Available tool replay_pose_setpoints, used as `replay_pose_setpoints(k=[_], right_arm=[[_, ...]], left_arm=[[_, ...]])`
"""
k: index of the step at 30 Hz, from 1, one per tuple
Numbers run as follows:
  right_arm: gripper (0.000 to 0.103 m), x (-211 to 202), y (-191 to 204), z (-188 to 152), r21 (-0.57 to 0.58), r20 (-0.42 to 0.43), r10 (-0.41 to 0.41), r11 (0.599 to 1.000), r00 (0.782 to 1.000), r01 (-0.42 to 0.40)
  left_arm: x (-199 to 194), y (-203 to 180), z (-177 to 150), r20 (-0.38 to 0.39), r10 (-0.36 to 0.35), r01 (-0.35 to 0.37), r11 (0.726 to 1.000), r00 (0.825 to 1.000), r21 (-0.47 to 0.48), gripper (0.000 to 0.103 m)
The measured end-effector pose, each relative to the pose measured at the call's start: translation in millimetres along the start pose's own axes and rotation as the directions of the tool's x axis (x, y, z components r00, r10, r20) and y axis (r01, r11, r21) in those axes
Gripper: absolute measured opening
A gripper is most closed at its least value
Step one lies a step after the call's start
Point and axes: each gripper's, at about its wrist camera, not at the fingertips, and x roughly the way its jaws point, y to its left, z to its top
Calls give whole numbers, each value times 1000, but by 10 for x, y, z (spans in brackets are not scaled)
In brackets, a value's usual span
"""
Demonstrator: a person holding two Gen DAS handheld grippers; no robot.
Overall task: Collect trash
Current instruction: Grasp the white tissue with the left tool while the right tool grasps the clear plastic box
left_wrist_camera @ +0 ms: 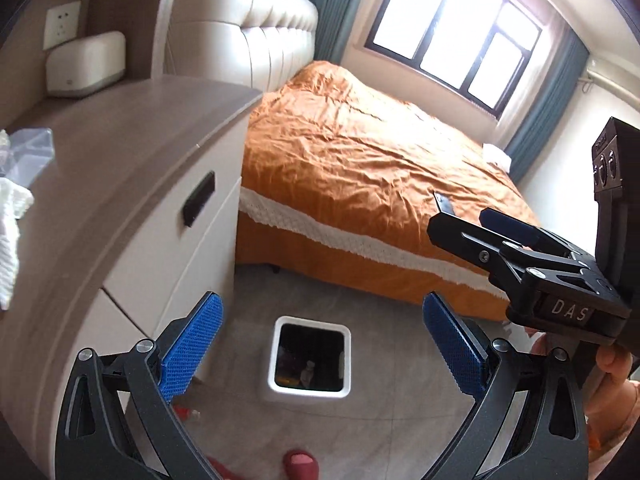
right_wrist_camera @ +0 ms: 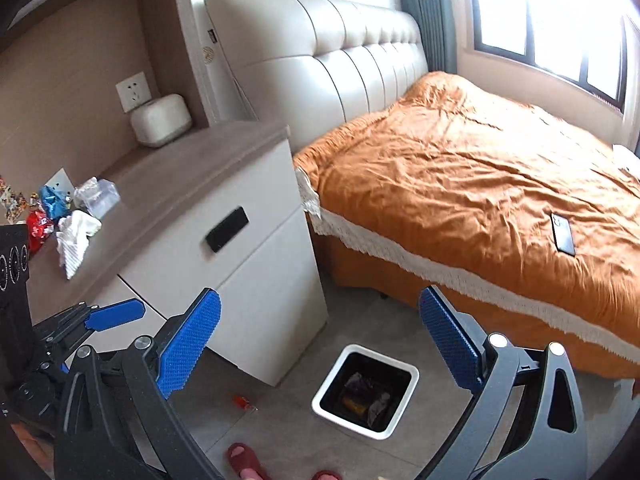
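Note:
A white square bin [left_wrist_camera: 310, 358] [right_wrist_camera: 366, 392] stands on the floor and holds several wrappers. My left gripper [left_wrist_camera: 320, 344] is open and empty above it. My right gripper [right_wrist_camera: 320, 344] is open and empty, also over the bin; it shows in the left wrist view [left_wrist_camera: 476, 224]. On the nightstand [right_wrist_camera: 180, 200] lie a crumpled white tissue [right_wrist_camera: 76, 236] [left_wrist_camera: 10, 232], a clear plastic wrapper [right_wrist_camera: 98, 194] [left_wrist_camera: 30, 152], a blue foil wrapper [right_wrist_camera: 54, 202] and a red wrapper [right_wrist_camera: 38, 230]. A small red item [right_wrist_camera: 244, 402] [left_wrist_camera: 186, 413] lies on the floor by the nightstand.
An orange-covered bed [right_wrist_camera: 480, 184] fills the right side, with a phone [right_wrist_camera: 563, 234] on it. A white tissue box [right_wrist_camera: 160, 120] stands at the back of the nightstand. Red slippers [right_wrist_camera: 242, 460] are at the bottom edge. A window [left_wrist_camera: 452, 32] is beyond the bed.

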Motion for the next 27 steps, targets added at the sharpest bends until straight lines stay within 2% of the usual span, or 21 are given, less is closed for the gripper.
replay_pose_setpoints(k=[5,8,14,19,22,27], right_arm=[[99,-249,381,350,-89,65,80,993,995,-74],[99,-356,661,545,-145,100,149,980,984,-134],[99,-411,1348,822,-238,119,282,939,952,-248],[99,-265,1961,934,-298,91,353,902,931,-312],[99,-60,2242,990,-326,73,363,889,929,-322],[99,425,2566,1038,-350,3,359,875,933,-335]], left_arm=[[-573,47,119,83,53,-51,998,995,-21,98],[-939,145,212,137,121,-117,993,983,-34,98],[-1645,646,325,216,275,-256,960,937,-114,98],[-1864,1102,290,206,371,-348,927,906,-140,98],[-1813,1360,294,179,375,-357,926,910,-127,98],[-1547,1630,380,166,332,-324,943,928,-75,98]])
